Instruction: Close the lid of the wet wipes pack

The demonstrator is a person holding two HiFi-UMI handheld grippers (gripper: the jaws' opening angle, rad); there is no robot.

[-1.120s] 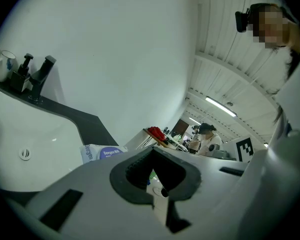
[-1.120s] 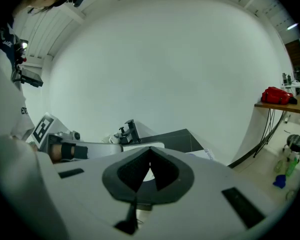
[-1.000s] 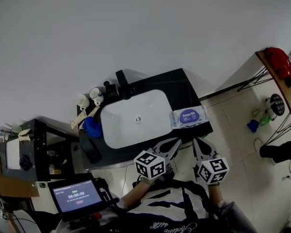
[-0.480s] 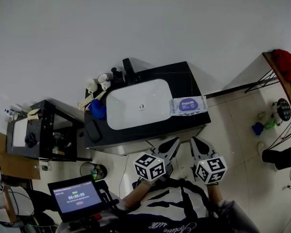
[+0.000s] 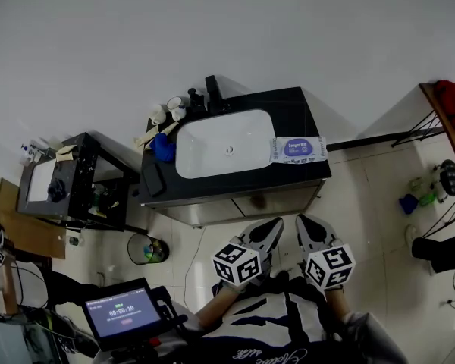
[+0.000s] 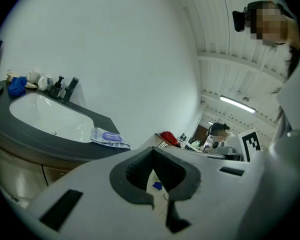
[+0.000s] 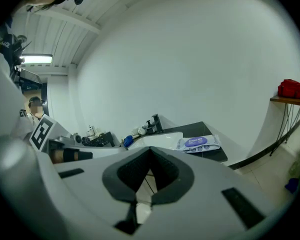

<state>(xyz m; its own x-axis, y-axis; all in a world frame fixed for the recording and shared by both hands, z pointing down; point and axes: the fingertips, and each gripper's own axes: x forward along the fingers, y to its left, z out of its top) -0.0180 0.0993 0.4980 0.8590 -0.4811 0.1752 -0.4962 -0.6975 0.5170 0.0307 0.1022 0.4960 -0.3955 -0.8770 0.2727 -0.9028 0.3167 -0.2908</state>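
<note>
The wet wipes pack point(image 5: 298, 149), white with a purple label, lies flat on the black counter point(image 5: 303, 120) to the right of the white basin point(image 5: 224, 142). It also shows in the left gripper view as the pack point(image 6: 109, 137) and in the right gripper view as the pack point(image 7: 199, 143). Its lid is too small to judge. My left gripper point(image 5: 271, 229) and right gripper point(image 5: 306, 227) hang side by side over the tiled floor, well short of the counter's front edge. Both are shut and hold nothing; the left gripper point(image 6: 153, 156) and right gripper point(image 7: 150, 152) have their tips together.
A black faucet point(image 5: 211, 91), cups point(image 5: 167, 112) and a blue cloth point(image 5: 164, 149) sit at the basin's left. A black cabinet point(image 5: 83, 180) stands left, a bin point(image 5: 147, 249) on the floor beside it. A wooden shelf with a red thing point(image 5: 451, 97) is right. A tablet point(image 5: 123, 310) sits low left.
The counter and pack have drawn farther away and higher in the head view, with more floor showing. Both grippers stay shut and together in front of the person's body.
</note>
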